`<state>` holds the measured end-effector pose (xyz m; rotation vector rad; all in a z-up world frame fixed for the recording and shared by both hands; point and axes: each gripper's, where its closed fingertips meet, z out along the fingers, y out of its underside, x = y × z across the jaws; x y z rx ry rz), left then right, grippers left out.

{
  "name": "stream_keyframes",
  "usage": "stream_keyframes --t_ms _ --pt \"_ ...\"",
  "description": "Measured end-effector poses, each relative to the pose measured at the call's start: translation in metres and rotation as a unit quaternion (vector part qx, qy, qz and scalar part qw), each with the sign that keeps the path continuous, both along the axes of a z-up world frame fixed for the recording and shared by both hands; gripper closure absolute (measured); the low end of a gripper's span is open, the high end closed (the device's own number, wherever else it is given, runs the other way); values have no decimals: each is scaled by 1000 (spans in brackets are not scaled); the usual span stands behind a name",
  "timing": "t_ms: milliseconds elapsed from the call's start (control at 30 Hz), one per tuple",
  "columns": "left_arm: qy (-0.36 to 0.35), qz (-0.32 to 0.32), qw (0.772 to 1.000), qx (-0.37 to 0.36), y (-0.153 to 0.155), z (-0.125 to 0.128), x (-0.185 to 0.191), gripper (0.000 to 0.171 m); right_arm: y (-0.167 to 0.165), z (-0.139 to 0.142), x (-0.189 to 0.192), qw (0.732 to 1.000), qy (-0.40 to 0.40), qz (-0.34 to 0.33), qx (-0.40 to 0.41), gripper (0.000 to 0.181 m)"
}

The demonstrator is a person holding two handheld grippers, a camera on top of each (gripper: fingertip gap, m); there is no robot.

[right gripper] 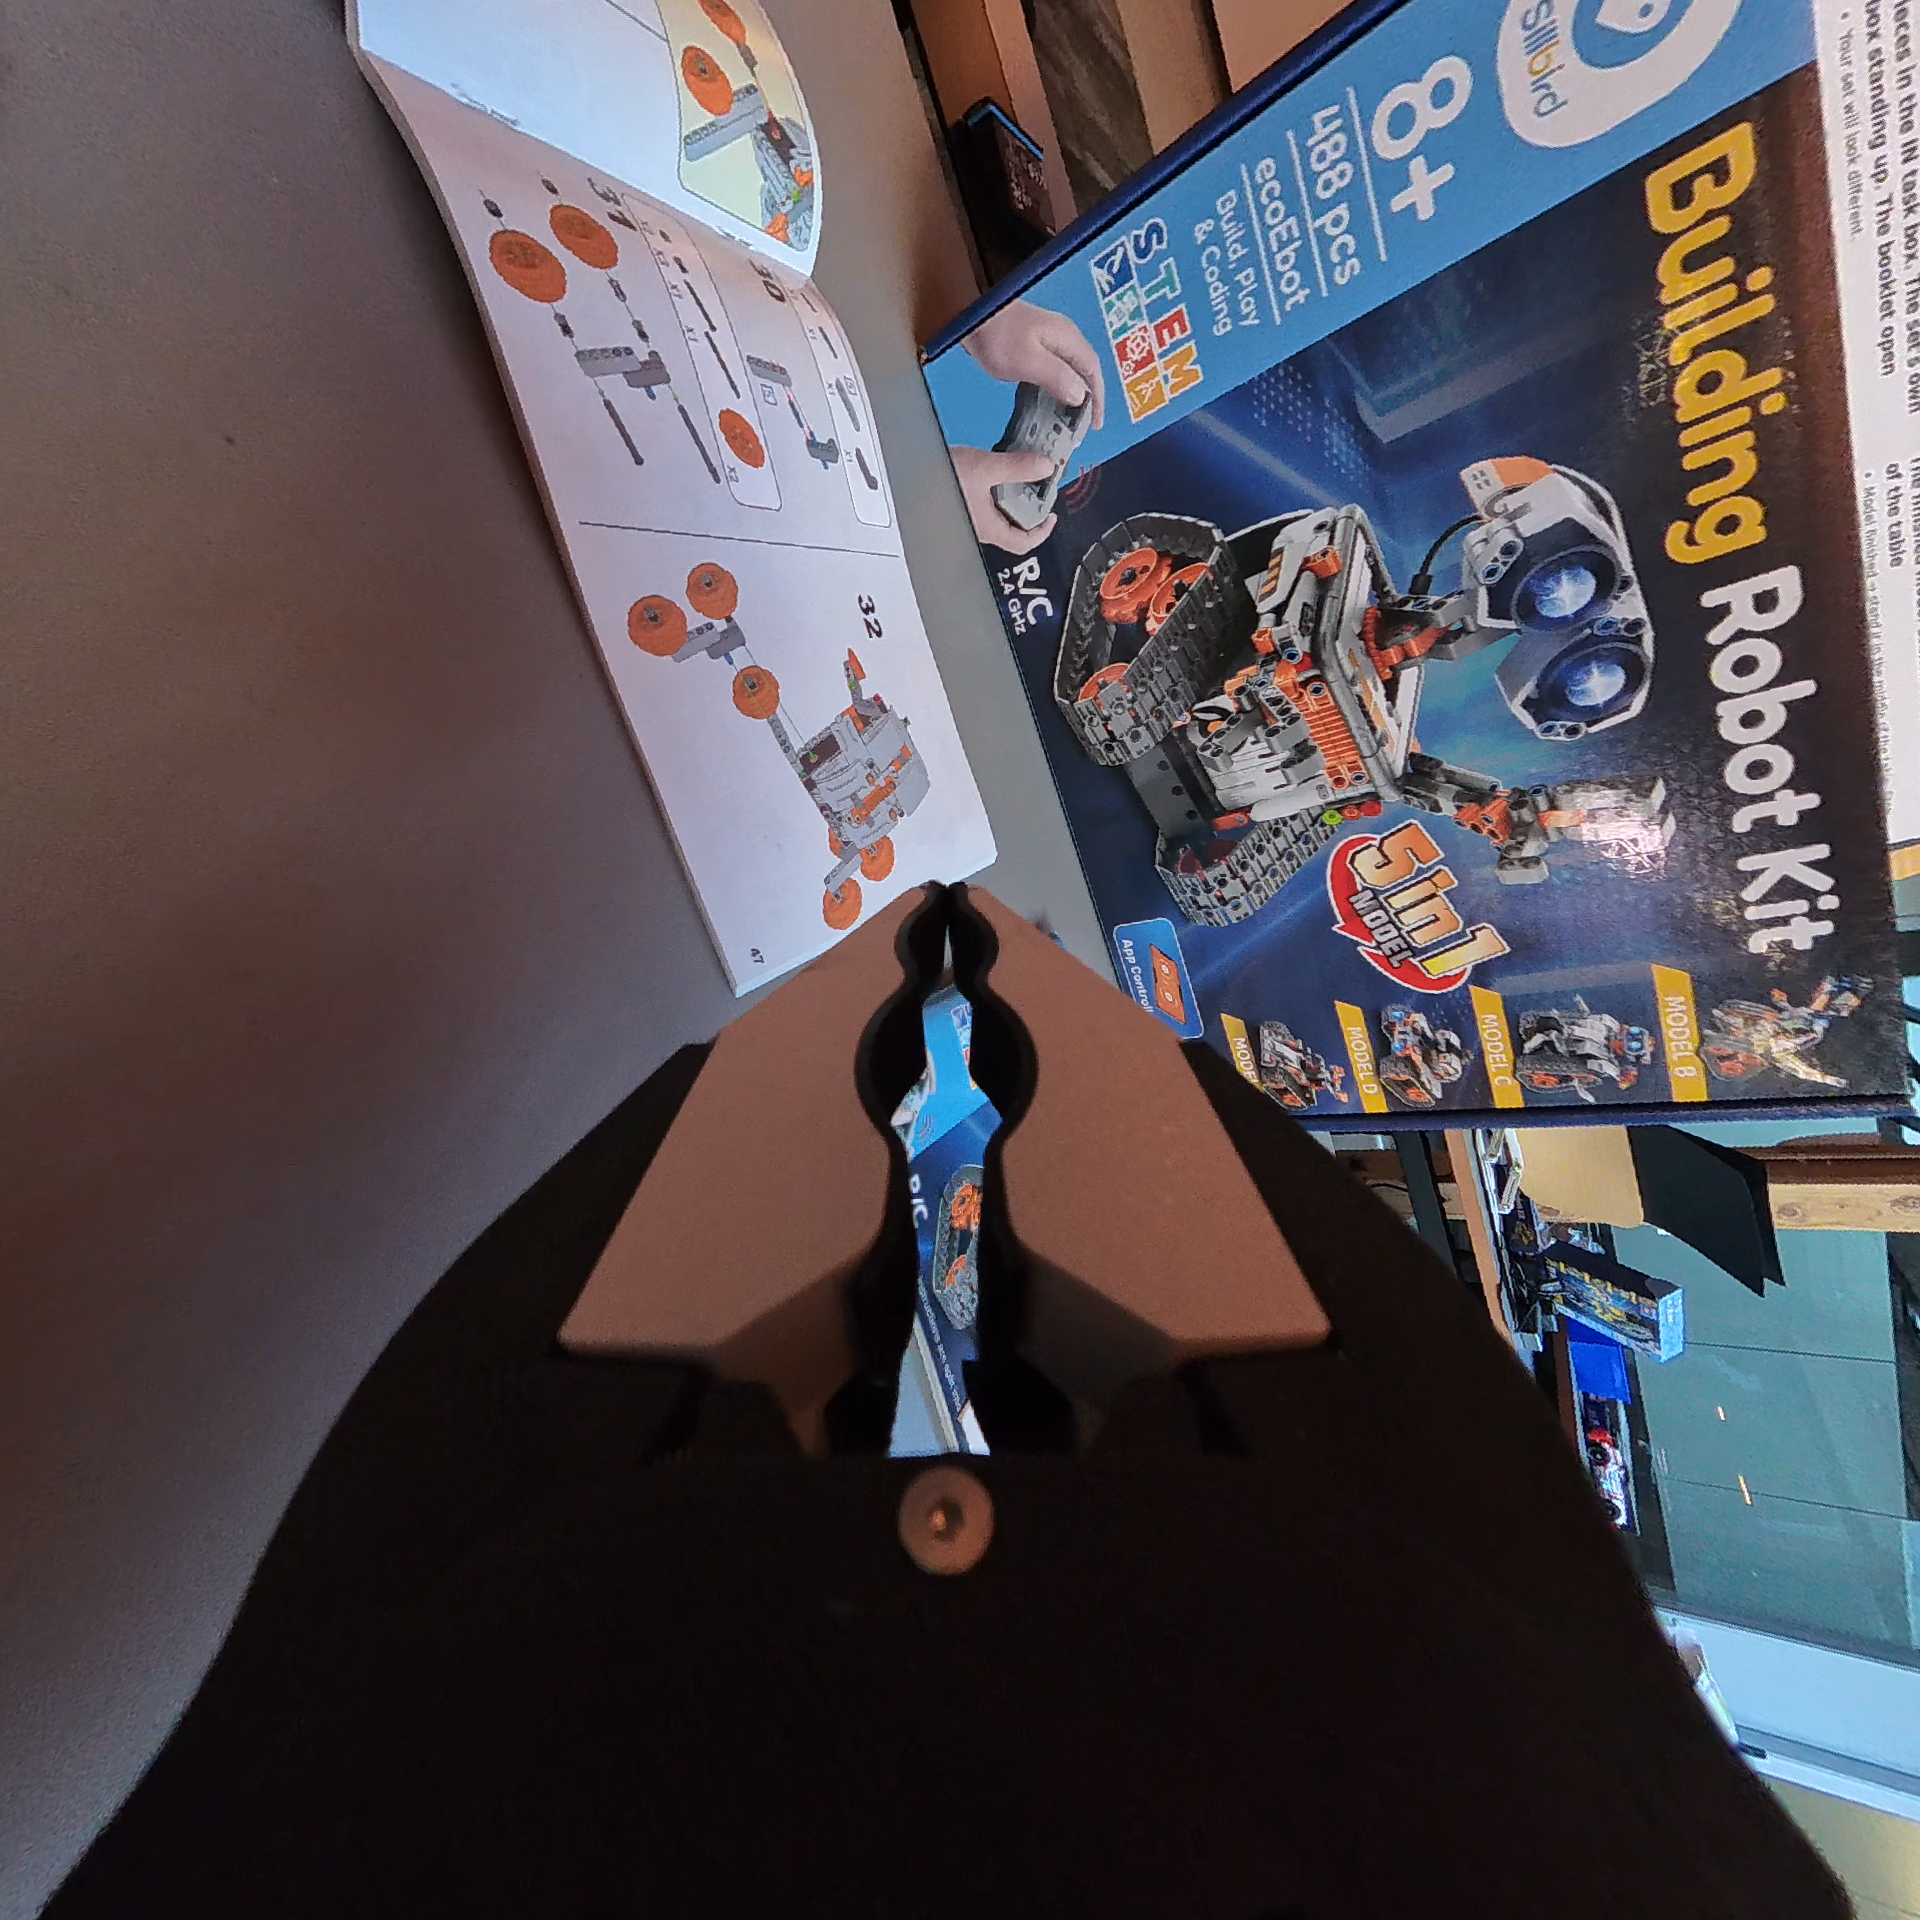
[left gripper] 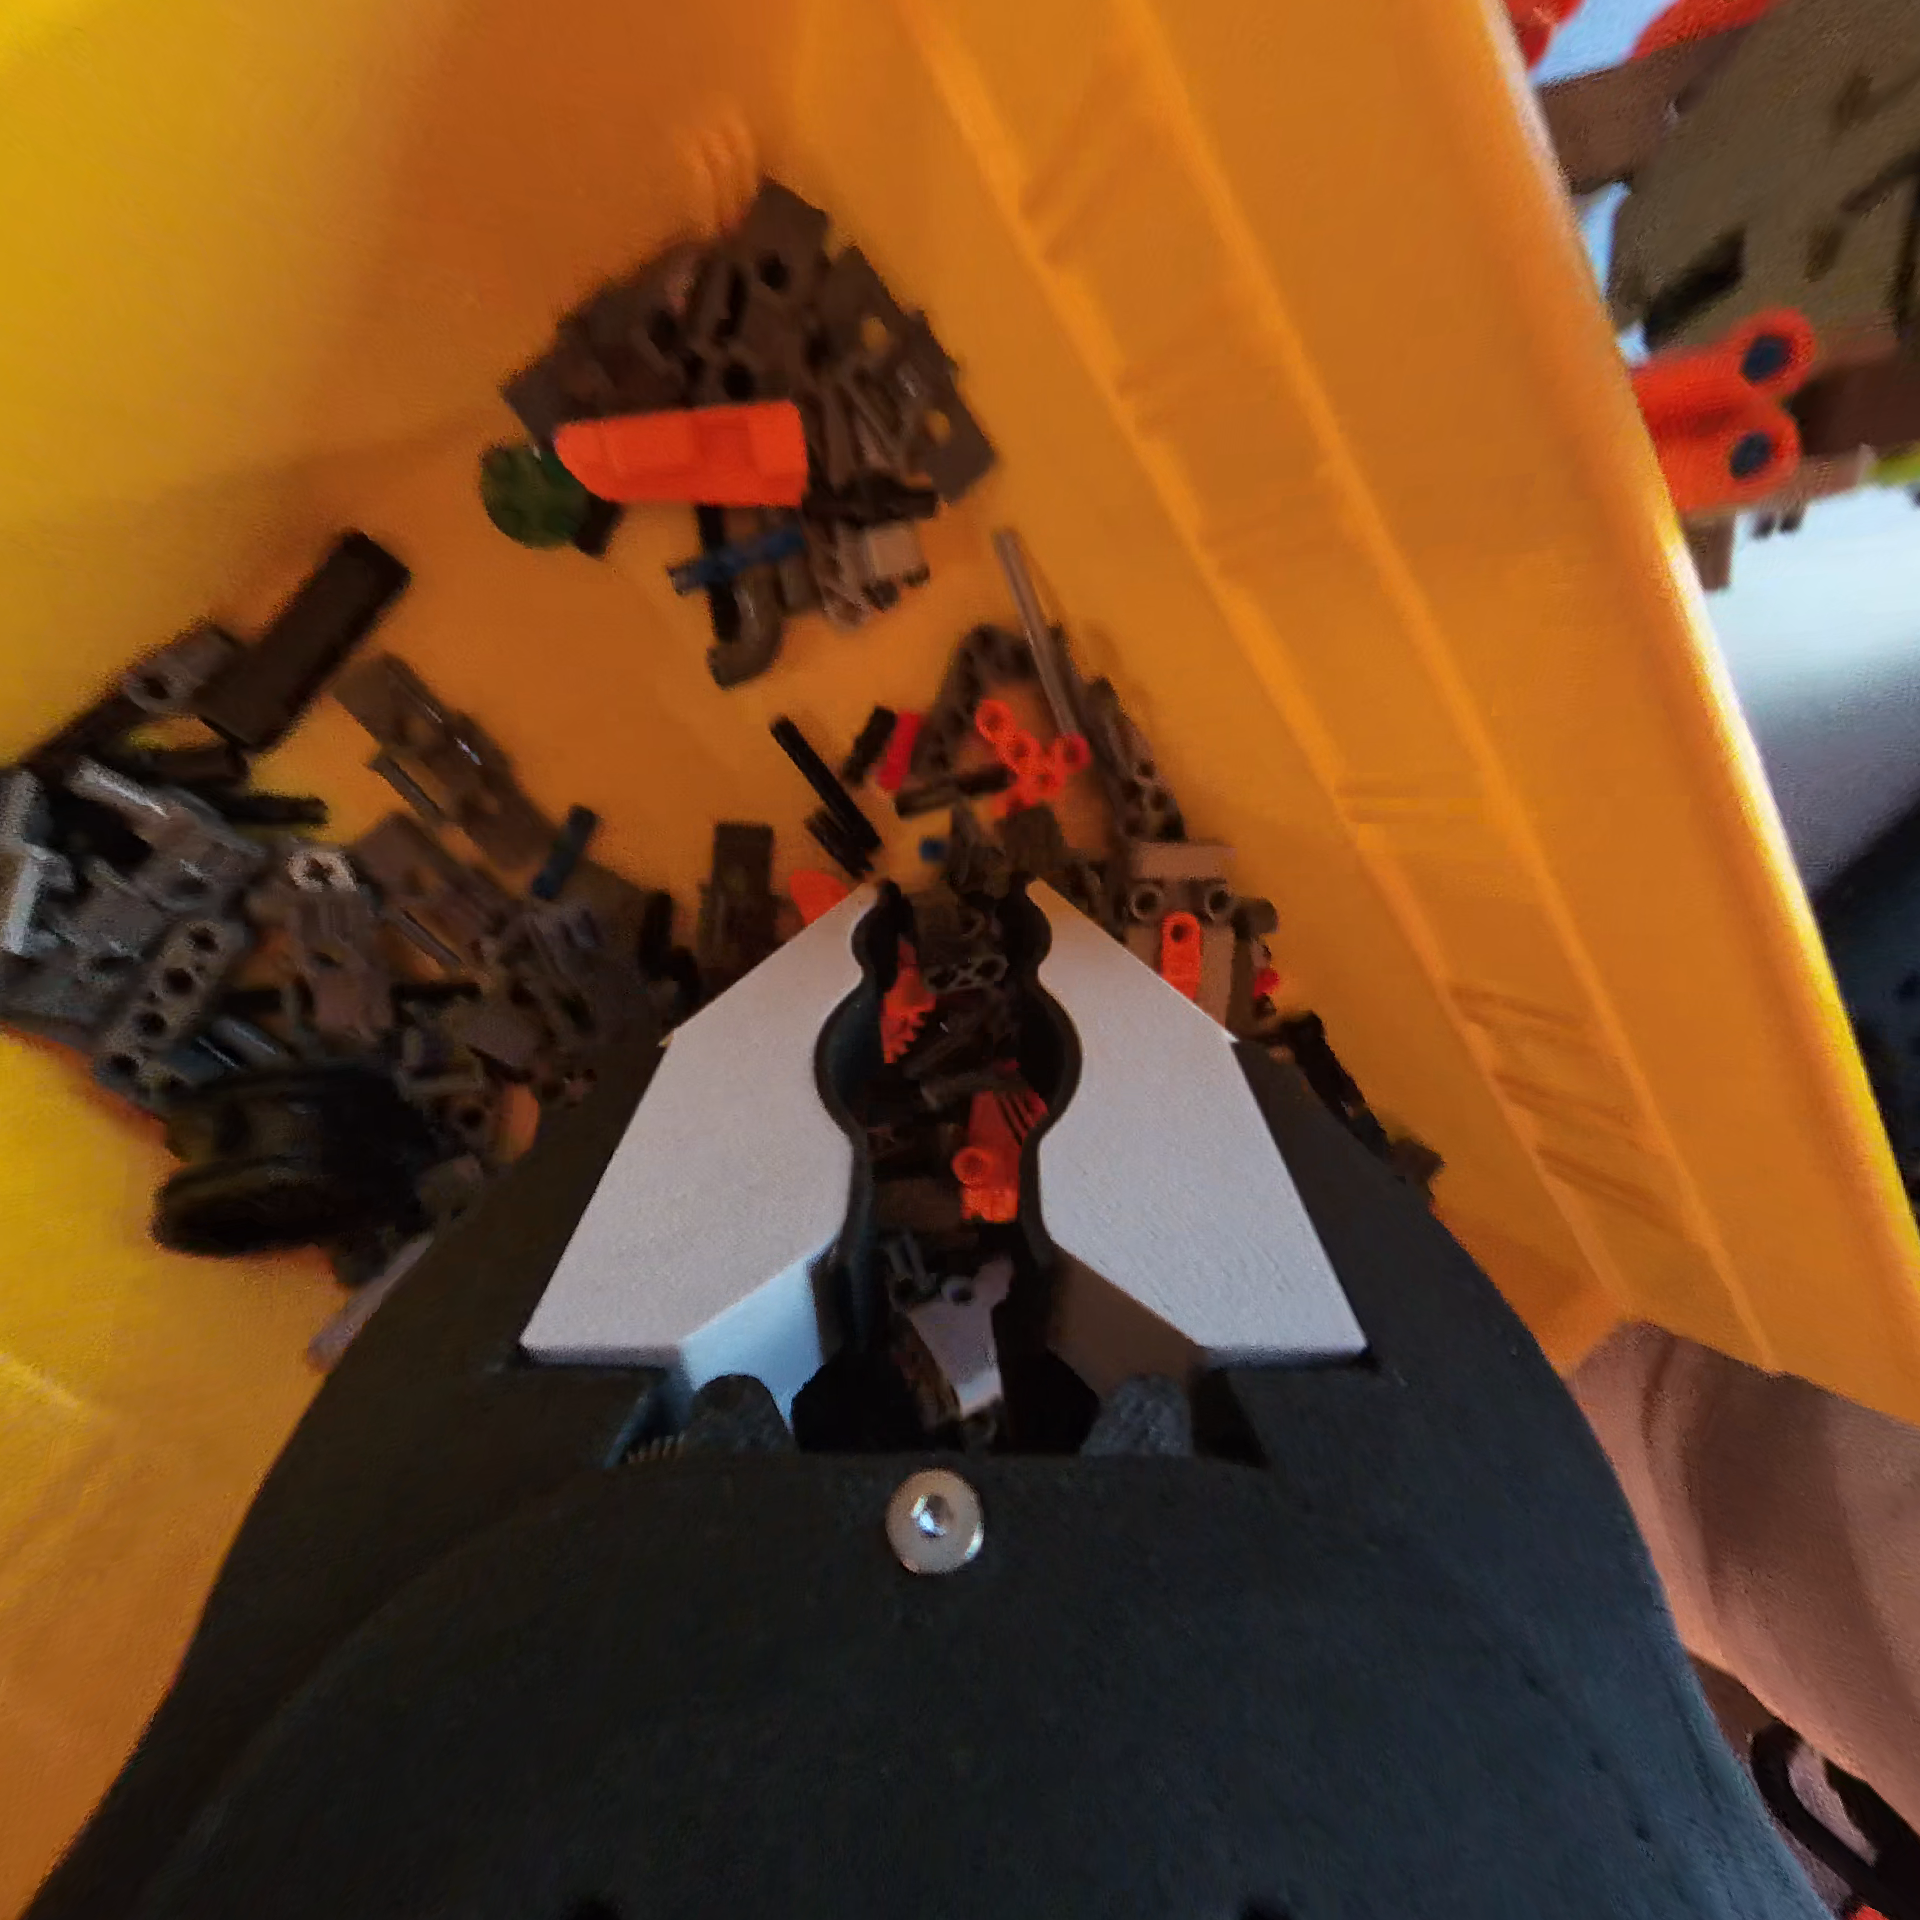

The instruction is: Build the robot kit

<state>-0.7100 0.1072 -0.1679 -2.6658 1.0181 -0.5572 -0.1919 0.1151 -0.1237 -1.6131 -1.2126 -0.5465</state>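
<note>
My left gripper [left gripper: 956, 894] has white fingers [left gripper: 748, 1122] and hangs inside a yellow bin [left gripper: 1299, 520], just above a heap of small building pieces [left gripper: 956, 1039]. Its jaws stand a little apart, with nothing clearly between the tips. The pieces are dark grey, black and orange. A large orange wedge piece [left gripper: 686, 452] lies on a farther pile, and a black tyre [left gripper: 281, 1164] lies at the left. My right gripper [right gripper: 948, 888] is shut with its tips touching and empty. It is above a grey table [right gripper: 260, 623], near the corner of an open instruction booklet [right gripper: 727, 520].
A blue kit box [right gripper: 1455, 623] with a robot picture stands right of the booklet. A partly built grey and orange model [left gripper: 1766, 260] sits outside the bin's right wall. Shelves with more boxes [right gripper: 1600, 1320] are at the far right. The left view is blurred. The tips of one gripper are about 55 cm away from the tips of the other.
</note>
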Motion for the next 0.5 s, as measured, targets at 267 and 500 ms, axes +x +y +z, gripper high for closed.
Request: stream_keyframes --t_ms 267,500 --pt "23 13 997 69 -4 15 -22 142 1 -2 -1 1000 -5 0 -2 181" --pt "-1 7 984 180 60 34 -16 144 2 -6 1 1000 -15 -5 -6 181"
